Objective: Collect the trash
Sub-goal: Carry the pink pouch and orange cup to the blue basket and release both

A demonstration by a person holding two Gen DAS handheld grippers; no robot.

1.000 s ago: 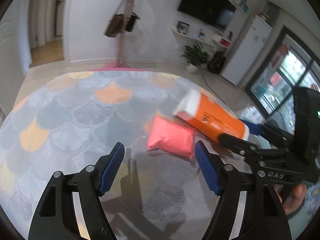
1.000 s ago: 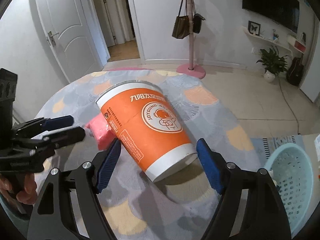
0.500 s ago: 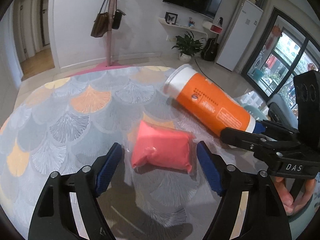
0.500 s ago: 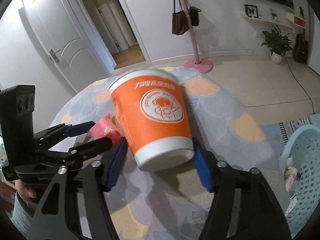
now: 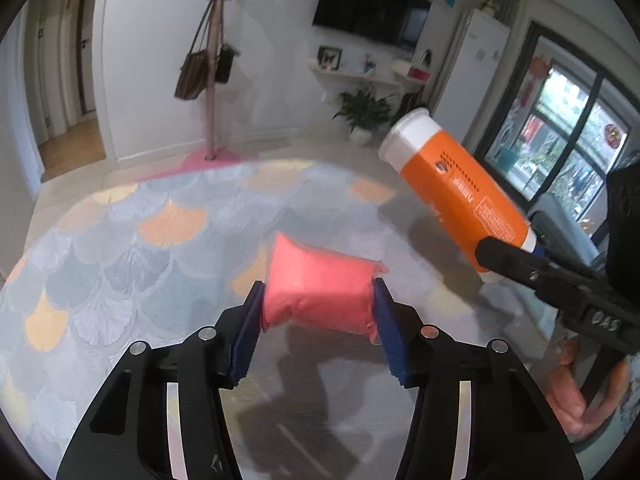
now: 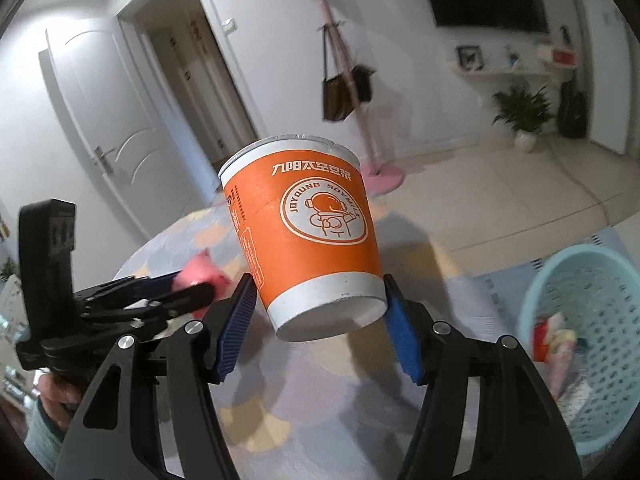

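Observation:
My left gripper [image 5: 318,322] is shut on a pink soft packet [image 5: 320,286] and holds it just above the round table with the scale-pattern cloth [image 5: 120,240]. My right gripper [image 6: 320,320] is shut on the base of an orange and white paper cup [image 6: 304,232], lifted off the table and tilted. The cup also shows in the left wrist view [image 5: 456,188] at the right, and the pink packet [image 6: 200,272] in the right wrist view at the left.
A light blue plastic basket [image 6: 592,320] with some trash inside stands on the floor to the right of the table. A pink coat stand with bags [image 5: 212,92] is beyond the table. A white door [image 6: 100,140] is at the left.
My left gripper closed on the pink packet and raised it. My right gripper closed on the cup and lifted it off the table.

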